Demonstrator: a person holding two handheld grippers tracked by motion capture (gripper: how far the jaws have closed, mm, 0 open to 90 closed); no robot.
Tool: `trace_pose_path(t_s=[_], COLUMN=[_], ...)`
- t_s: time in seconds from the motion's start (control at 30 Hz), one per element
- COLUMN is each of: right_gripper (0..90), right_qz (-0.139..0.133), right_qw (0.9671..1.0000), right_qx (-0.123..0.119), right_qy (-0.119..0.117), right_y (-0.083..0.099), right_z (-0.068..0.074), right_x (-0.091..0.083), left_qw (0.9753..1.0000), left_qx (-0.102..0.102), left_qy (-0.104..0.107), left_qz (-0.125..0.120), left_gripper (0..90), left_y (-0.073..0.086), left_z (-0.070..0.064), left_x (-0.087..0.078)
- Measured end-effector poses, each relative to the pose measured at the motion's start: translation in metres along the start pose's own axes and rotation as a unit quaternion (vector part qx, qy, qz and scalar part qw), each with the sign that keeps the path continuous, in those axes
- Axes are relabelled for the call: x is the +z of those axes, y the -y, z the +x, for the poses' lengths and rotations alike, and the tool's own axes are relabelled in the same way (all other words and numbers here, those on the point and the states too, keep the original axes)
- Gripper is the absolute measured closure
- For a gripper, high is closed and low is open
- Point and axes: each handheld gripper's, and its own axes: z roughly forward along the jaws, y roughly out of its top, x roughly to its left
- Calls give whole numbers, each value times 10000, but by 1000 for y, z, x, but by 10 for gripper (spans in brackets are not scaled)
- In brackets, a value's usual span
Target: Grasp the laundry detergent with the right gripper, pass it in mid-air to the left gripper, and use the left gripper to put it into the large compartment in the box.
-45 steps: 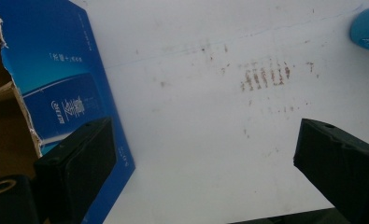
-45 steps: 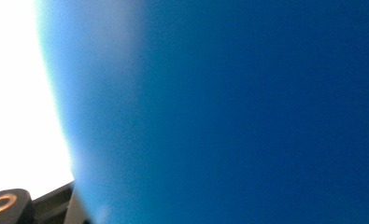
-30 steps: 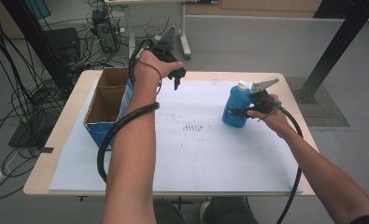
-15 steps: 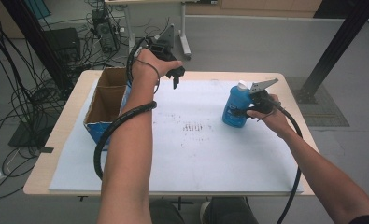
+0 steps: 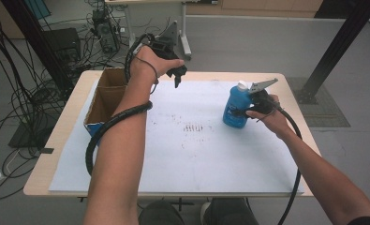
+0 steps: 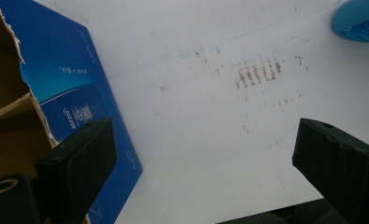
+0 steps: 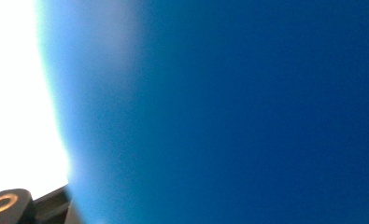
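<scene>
Blue bottle (image 5: 234, 110) upright at right of table (image 5: 173, 187), R gripper (image 5: 246, 112) clamped on mid-body; L gripper (image 5: 176, 77) jaws wide apart, empty, near box (image 5: 103, 105); prob. rigid, slick plastic w/ liquid, so grip waist.

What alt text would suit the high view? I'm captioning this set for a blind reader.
A person at a table holds a gripper in each hand: the right gripper is against an upright blue bottle, while the left gripper hangs above the table's far edge beside an open box.
</scene>
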Motion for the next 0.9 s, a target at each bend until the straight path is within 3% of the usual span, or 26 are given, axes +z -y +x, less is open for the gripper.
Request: trace_pose_path(t_s=[0.17, 0.33, 0.57, 0.9], right_gripper=[439, 439, 439, 439], right_qz=[109, 103, 185, 359], right_qw=[9999, 9999, 9994, 9981], right_qx=[19, 108, 295, 500], right_qy=[-4, 16, 7, -39], right_y=[-3, -9, -26, -56], right_z=[1, 3, 5, 14], right_x=[-4, -13, -23, -28], left_qw=[9997, 9980, 9930, 9868], left_qx=[233, 636, 1176, 1617], left_qy=[-29, -58, -81, -86], left_qz=[-32, -12, 12, 32], left_gripper=[69, 66, 63, 57], left_y=[1, 0, 2, 8], left_z=[0, -6, -13, -7], left_x=[-5, -10, -21, -36])
